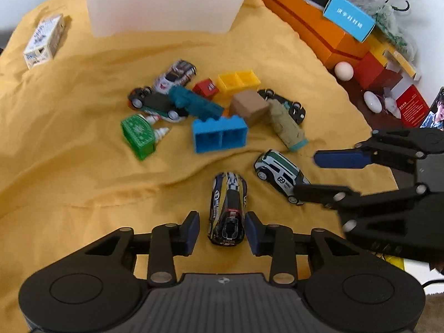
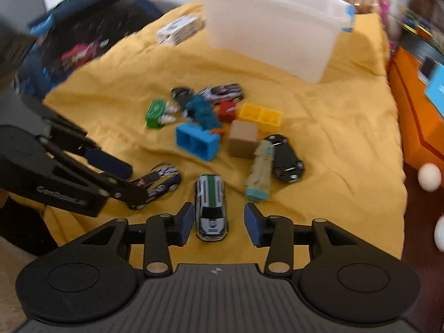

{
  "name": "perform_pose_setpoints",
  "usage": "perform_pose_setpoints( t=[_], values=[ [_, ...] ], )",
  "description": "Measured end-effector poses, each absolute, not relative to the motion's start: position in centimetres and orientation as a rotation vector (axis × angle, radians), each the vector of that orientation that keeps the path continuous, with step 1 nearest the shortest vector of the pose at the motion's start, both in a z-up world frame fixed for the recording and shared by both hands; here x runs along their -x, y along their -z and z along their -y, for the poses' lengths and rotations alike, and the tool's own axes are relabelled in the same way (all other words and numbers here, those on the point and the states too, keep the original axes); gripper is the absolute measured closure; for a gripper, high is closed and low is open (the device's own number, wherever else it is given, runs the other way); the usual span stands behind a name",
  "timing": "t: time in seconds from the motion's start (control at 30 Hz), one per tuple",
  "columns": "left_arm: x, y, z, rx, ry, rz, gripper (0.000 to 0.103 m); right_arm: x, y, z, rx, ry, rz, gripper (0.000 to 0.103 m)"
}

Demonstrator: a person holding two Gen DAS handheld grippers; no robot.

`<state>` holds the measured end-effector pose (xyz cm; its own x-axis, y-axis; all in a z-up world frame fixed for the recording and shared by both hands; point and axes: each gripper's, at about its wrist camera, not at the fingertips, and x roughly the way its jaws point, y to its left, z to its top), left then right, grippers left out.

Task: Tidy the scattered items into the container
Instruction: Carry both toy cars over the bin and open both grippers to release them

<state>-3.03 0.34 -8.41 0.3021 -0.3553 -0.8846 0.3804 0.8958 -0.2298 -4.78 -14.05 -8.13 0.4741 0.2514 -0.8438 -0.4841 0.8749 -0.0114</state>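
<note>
The white container (image 1: 166, 2) is cut off by the top edge in the left wrist view – its rim is not seen. The right wrist view is blurred throughout, and the dark bag (image 2: 80, 36) – its contents cannot be made out.

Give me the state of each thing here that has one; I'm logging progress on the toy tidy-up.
Left tool: open, straddling the dark blue car, pads clear of it.
Right tool: open, straddling the white-green car.
Dark blue car: upright on its wheels.
White-green car: upright on its wheels.
Black car: flipped over.
Blue brick: on its side.
White bin: upright, contents hidden.
</note>
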Motion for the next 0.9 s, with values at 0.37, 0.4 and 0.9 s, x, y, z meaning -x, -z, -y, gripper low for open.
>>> perform_pose_setpoints(
  t=[0.37, 0.4, 0.9],
  values=[
    [3.3, 7.9, 1.1, -0.091, 0.465, -1.141, 0.063, 4.4, 10.1, 14.2, 0.262, -0.460, -1.028, 0.055],
    [3.2, 8.1, 1.1, -0.092, 0.462, -1.146, 0.064, 4.4, 10.2, 14.2, 0.265, -0.462, -1.025, 0.055],
    [-2.7, -0.7, 0.0, -0.150, 0.421, -0.931, 0.070, -0.3, 2.5, 16.1, 0.192, -0.447, -0.850, 0.071]
  ],
)
